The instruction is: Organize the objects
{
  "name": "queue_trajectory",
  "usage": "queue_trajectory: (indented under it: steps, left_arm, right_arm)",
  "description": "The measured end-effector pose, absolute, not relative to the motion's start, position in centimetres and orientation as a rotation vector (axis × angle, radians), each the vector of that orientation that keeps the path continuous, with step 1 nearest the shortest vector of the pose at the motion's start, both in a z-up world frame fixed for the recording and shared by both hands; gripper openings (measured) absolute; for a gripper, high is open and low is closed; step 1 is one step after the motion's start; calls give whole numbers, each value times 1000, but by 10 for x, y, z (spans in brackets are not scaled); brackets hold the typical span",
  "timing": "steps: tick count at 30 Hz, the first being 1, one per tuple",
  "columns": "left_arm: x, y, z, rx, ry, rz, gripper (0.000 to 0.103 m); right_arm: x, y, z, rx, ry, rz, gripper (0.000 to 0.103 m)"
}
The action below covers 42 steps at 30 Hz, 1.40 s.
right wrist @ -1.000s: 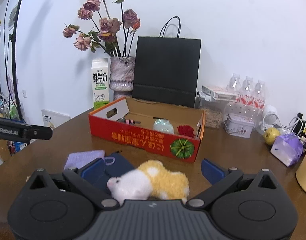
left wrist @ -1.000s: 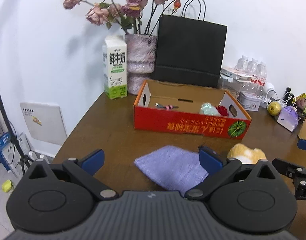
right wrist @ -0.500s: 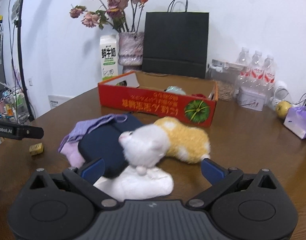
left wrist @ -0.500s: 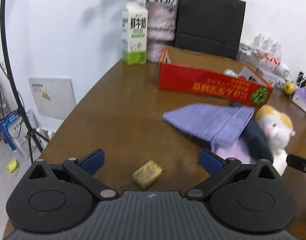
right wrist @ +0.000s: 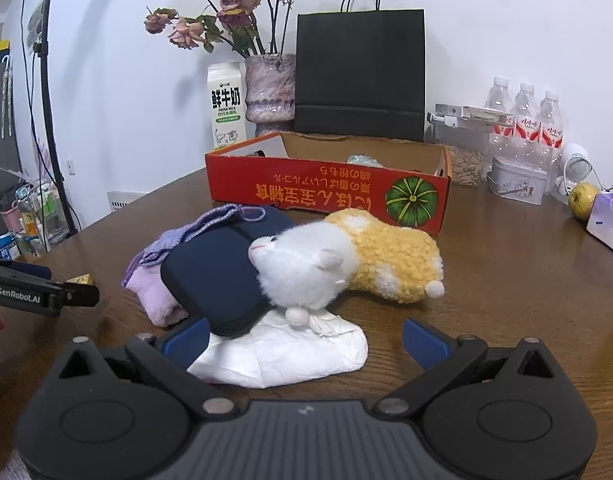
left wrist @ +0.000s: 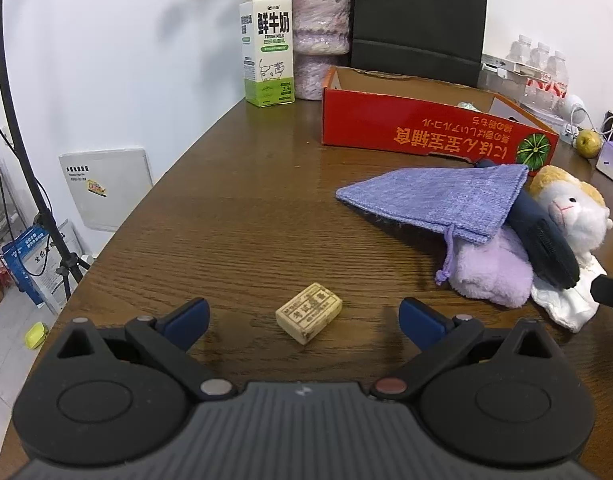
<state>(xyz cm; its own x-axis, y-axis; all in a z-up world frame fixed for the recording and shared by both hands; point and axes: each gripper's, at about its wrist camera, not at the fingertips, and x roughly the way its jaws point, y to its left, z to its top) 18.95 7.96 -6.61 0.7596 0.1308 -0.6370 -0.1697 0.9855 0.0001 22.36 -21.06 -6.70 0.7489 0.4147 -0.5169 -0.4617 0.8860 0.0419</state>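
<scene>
A small tan block (left wrist: 308,313) lies on the wooden table (left wrist: 234,220), between the tips of my open left gripper (left wrist: 302,318). To the right lies a pile: a purple drawstring pouch (left wrist: 438,200), a navy case (left wrist: 546,240), a lilac plush (left wrist: 492,270), a white-and-yellow plush hamster (left wrist: 574,212) and a white cloth (left wrist: 570,300). My open right gripper (right wrist: 304,334) hovers just in front of the white cloth (right wrist: 290,354), with the hamster (right wrist: 346,264) and navy case (right wrist: 214,276) beyond. A red cardboard box (right wrist: 326,196) stands behind the pile.
A milk carton (left wrist: 268,66), a vase of dried roses (right wrist: 266,88) and a black paper bag (right wrist: 358,76) line the wall. Water bottles (right wrist: 526,116), a tin (right wrist: 516,180), an apple (right wrist: 582,200) and a purple packet (right wrist: 610,226) sit at right. The table edge curves at left.
Both grippers have pulled back and lowered toward the table. The tan block has come into the left view between the fingers; the white cloth now shows in front of the right gripper.
</scene>
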Motion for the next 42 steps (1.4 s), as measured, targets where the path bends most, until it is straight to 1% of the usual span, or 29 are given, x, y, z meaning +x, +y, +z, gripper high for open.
queue_trajectory:
  steps: [2,4,5,6,8,9,10,22,32,34,40,41,42]
  left_arm:
    - [191,81,-68,-63,693,158,100]
    - [191,80,-69,-61,689,149,89]
    - [190,80,-68,-54,683,148,86]
    - [189,79,-68,-50,675,141,78]
    - [186,77,-67,-42,658,132,59]
    - [184,76,-67,-39,647,128,39]
    - [183,75,-67,-40,638,124,35]
    - [181,84,-66,-117,624,69,35]
    - [181,87,-67,-139,620,59,35]
    - [181,87,-67,-139,620,59,35]
    - [181,87,-67,-143,620,59,35]
    - [181,88,-67,-145,619,59,35]
    - [180,88,-67,-148,619,60,35]
  right_arm:
    - [224,-210,-68,-95,547,478,103]
    - [224,-210,-68,-99,546,478,103]
    - [224,-209,-69,-99,547,478,103]
    - [225,-210,-69,-99,548,478,103]
    - [226,-210,-69,-97,554,477,103]
    - [227,-210,-70,-95,556,477,103]
    - [227,-210,-70,-93,558,477,103]
    - [223,-202,-70,-117,553,516,103]
    - [235,-175,-75,-203,605,530,103]
    - [242,-172,-79,-206,652,549,103]
    - [241,-170,-80,-215,659,541,103]
    - [240,-171,-79,-210,660,536,102]
    - [238,-172,-79,-208,658,534,99]
